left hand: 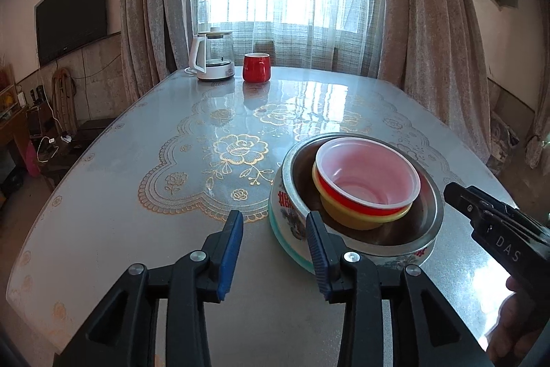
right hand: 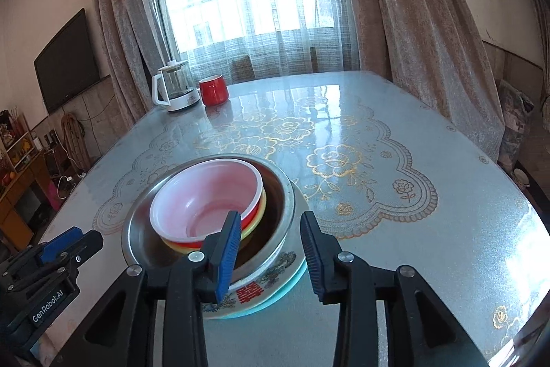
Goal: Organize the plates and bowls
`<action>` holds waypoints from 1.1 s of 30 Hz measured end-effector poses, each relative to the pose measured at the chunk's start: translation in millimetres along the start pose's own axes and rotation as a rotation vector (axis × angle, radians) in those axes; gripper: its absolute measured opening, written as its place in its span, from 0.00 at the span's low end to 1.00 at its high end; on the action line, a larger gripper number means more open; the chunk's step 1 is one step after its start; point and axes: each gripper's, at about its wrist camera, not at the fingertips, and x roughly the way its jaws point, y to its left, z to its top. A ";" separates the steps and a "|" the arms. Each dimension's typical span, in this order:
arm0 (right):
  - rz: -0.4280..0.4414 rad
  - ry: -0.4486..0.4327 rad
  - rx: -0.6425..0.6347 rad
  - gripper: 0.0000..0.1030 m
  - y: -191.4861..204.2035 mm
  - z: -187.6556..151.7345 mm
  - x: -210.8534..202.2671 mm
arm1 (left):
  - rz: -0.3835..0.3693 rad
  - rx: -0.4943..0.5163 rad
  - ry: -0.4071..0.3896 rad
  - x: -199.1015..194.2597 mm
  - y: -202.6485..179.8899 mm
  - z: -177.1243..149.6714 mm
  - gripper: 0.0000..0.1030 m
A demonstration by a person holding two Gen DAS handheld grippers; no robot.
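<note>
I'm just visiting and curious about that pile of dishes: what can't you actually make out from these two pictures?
- Plates beneath the steel bowl: both views, the bowl covers them; count unclear.
- Yellow bowl: mostly hidden by the red bowl nested in it.
- Right hand-held gripper: in the left wrist view, cut off by the edge.
- Kettle contents: too small.

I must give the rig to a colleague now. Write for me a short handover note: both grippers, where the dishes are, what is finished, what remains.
Left gripper: open, empty, just left of the stack.
Right gripper: open, empty, over the stack's near edge.
Dishes: the red bowl sits in the yellow bowl, both inside the metal bowl, which sits on the patterned plate with a teal plate beneath, at the table's near side.
Done: all visible dishes are nested in one stack.
Left: probably nothing, or only moving the stack. The red mug and kettle stand at the far end.
</note>
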 end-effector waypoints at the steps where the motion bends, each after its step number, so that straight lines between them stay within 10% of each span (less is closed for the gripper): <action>1: -0.005 0.001 0.001 0.36 -0.7 -3.2 -1.8 | -0.004 0.003 -0.002 -2.4 -2.3 -2.2 0.43; 16: -0.041 -0.057 -0.014 0.38 -0.9 -19.4 -33.5 | 0.010 0.058 -0.066 -32.9 -32.9 -15.4 0.77; 33: -0.044 -0.041 -0.018 0.38 -0.9 -25.2 -28.3 | 0.014 0.046 -0.052 -23.9 -32.5 -18.2 0.80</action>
